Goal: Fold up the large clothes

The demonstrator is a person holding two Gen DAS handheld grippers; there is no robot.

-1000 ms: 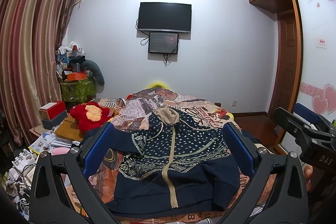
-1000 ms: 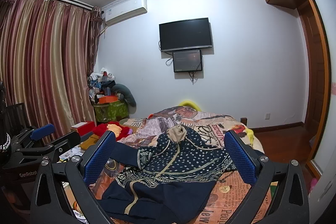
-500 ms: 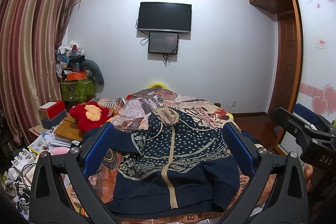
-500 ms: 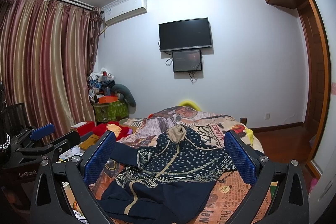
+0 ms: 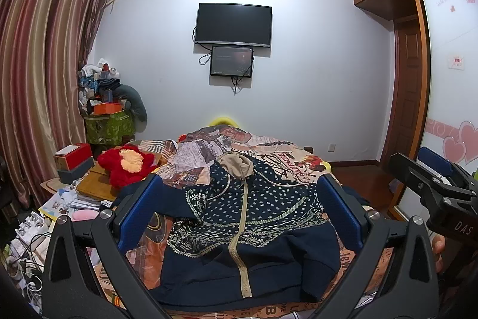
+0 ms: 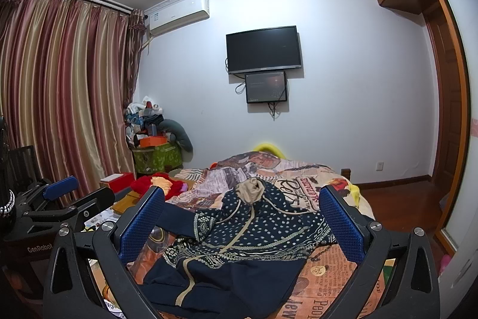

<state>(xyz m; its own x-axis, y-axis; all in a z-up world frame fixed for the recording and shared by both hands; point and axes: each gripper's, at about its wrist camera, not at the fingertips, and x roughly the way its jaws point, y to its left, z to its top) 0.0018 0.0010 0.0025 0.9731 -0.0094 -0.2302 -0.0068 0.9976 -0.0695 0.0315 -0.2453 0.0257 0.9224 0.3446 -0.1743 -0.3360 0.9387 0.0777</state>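
A navy zip hoodie (image 5: 245,217) with white dots, a patterned band and a tan hood lining lies spread face up on the bed, hood towards the far wall. In the right wrist view the same hoodie (image 6: 239,232) lies rumpled, one sleeve reaching left. My left gripper (image 5: 239,211) hovers open above the hoodie's near hem, nothing between its blue pads. My right gripper (image 6: 239,220) is open too, held above the hoodie without touching it. Each gripper shows at the edge of the other's view.
The bed (image 5: 277,151) carries a newspaper-print cover. A red plush toy (image 5: 127,165), boxes and papers crowd the left bedside. A green bin (image 5: 109,126) piled with clutter stands by the curtains. A wardrobe with a sliding door (image 5: 448,85) is at the right. A TV (image 5: 233,24) hangs on the far wall.
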